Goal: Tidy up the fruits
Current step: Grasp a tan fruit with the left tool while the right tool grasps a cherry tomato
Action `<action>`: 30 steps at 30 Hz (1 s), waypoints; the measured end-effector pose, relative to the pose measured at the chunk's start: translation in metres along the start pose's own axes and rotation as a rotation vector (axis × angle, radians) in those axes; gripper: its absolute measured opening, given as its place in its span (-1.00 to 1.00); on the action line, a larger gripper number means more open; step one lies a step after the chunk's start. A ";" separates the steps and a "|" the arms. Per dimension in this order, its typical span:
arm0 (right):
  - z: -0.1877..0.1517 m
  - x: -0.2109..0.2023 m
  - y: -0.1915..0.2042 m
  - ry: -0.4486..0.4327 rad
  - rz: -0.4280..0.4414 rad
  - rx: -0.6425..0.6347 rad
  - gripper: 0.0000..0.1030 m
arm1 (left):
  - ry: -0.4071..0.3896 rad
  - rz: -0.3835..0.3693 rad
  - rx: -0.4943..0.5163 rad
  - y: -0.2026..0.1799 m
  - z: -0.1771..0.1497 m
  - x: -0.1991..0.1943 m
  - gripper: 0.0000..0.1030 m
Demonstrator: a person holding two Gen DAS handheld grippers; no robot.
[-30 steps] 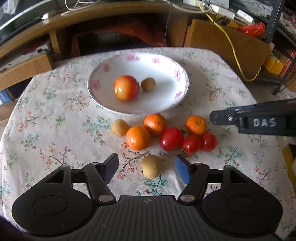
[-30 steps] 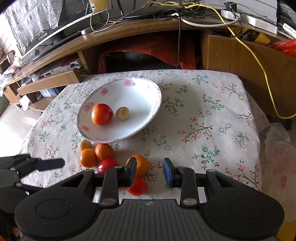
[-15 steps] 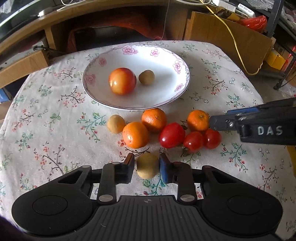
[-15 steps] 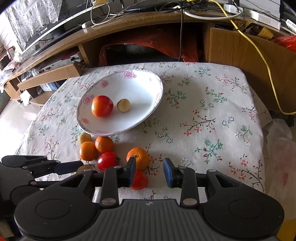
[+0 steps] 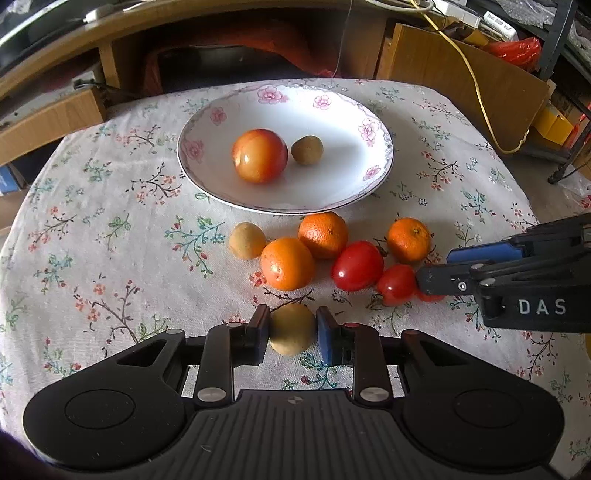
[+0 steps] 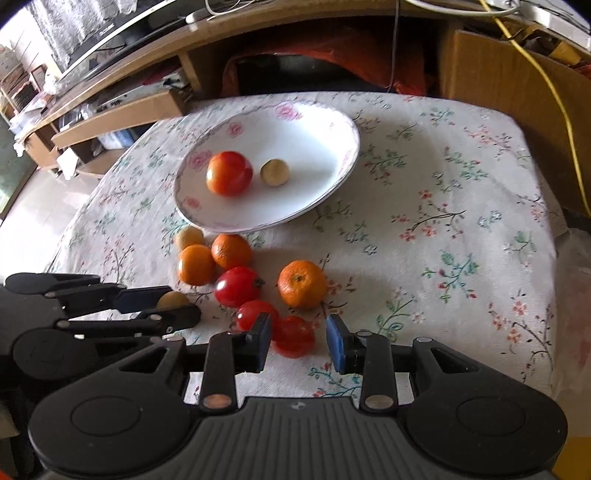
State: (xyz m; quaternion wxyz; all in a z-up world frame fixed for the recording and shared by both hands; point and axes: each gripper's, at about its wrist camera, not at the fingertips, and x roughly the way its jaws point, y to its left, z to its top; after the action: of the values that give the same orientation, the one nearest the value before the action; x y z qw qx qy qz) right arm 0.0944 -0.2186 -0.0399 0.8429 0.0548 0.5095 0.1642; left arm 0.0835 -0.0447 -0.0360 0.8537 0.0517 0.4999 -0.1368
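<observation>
My left gripper (image 5: 291, 328) is shut on a small yellow-brown fruit (image 5: 291, 326) that rests on the flowered cloth; the same fruit (image 6: 173, 300) shows in the right wrist view. My right gripper (image 6: 297, 336) stands open around a small red tomato (image 6: 293, 336), with a gap at the right pad. Beyond lie three oranges (image 5: 287, 263), two more tomatoes (image 5: 356, 266) and another yellow-brown fruit (image 5: 246, 240). The white flowered plate (image 5: 373, 129) holds a large red-orange fruit (image 5: 259, 156) and a small brown one (image 5: 307, 149).
The cloth-covered table (image 6: 443, 221) drops off at the right and left edges. A wooden desk (image 5: 221, 22) with cables runs behind it. A cardboard panel (image 5: 461, 81) with a yellow cable (image 5: 476, 85) stands at the back right.
The left jaws closed onto the yellow-brown fruit. The right gripper came in closer, and a small tomato now sits between its fingers.
</observation>
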 end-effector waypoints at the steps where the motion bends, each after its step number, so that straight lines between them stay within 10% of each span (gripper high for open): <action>1: 0.000 0.001 0.000 0.000 -0.005 -0.001 -0.36 | 0.000 -0.001 0.001 0.000 0.000 0.000 -0.30; 30: 0.000 -0.007 0.013 -0.032 -0.066 -0.064 -0.44 | -0.009 0.004 0.016 0.002 -0.001 -0.012 -0.33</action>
State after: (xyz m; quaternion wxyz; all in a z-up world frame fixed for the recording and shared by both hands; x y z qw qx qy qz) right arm 0.0890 -0.2081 -0.0308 0.8571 0.0133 0.4921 0.1517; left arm 0.0783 -0.0404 -0.0264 0.8557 0.0591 0.4949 -0.1391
